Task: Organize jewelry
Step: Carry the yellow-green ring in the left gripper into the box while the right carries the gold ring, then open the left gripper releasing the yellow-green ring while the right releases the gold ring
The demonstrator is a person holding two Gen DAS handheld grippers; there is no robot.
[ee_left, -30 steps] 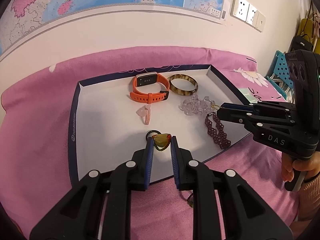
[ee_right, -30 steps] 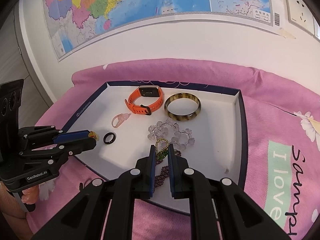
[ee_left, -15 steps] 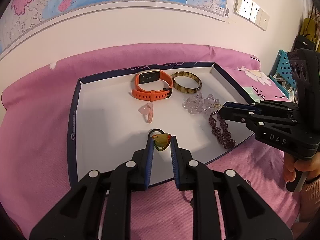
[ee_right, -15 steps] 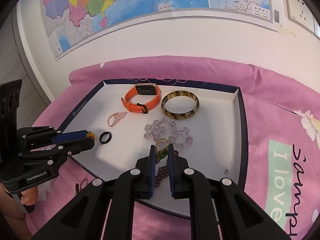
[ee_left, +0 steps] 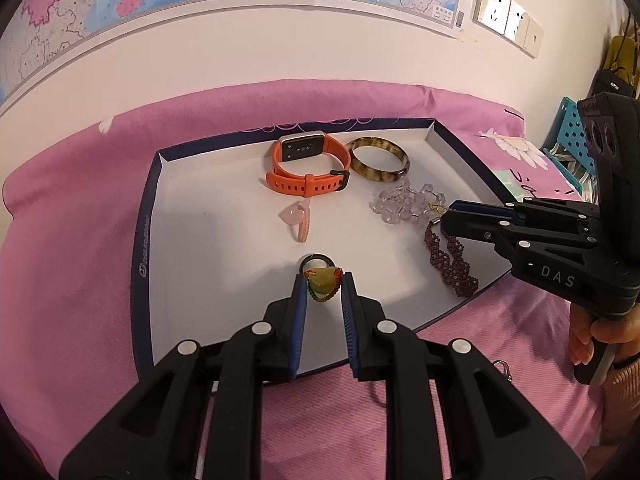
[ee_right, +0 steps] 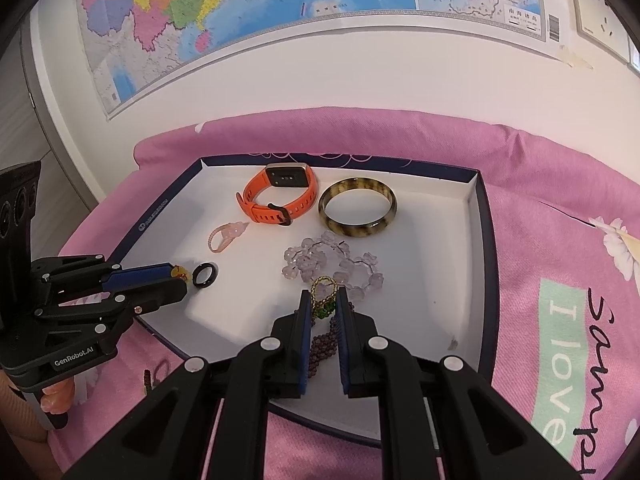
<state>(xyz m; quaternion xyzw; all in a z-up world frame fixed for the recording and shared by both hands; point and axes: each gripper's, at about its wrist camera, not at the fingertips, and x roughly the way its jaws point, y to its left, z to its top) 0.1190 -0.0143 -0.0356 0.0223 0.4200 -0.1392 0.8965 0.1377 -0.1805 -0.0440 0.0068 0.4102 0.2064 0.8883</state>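
A white tray with a navy rim (ee_left: 142,264) lies on pink bedding. In it are an orange watch (ee_left: 308,168), a brown striped bangle (ee_left: 378,159), a clear crystal bracelet (ee_left: 404,202), a pink ring (ee_left: 300,220) and a black ring (ee_left: 316,260). My left gripper (ee_left: 323,280) is shut on a yellow pendant (ee_left: 322,286) on a beaded cord, just in front of the black ring. My right gripper (ee_right: 323,300) is shut on the gold-and-green end (ee_right: 322,294) of a purple beaded bracelet (ee_right: 320,346) that trails onto the tray's near right part.
Pink bedding (ee_right: 540,240) surrounds the tray, with a wall and a map (ee_right: 240,8) behind. Small trinkets lie on the cloth in front of the tray (ee_left: 502,368) (ee_right: 150,376). A blue perforated stool (ee_left: 568,136) stands at the right. A person's hand (ee_left: 592,344) holds the right gripper's handle.
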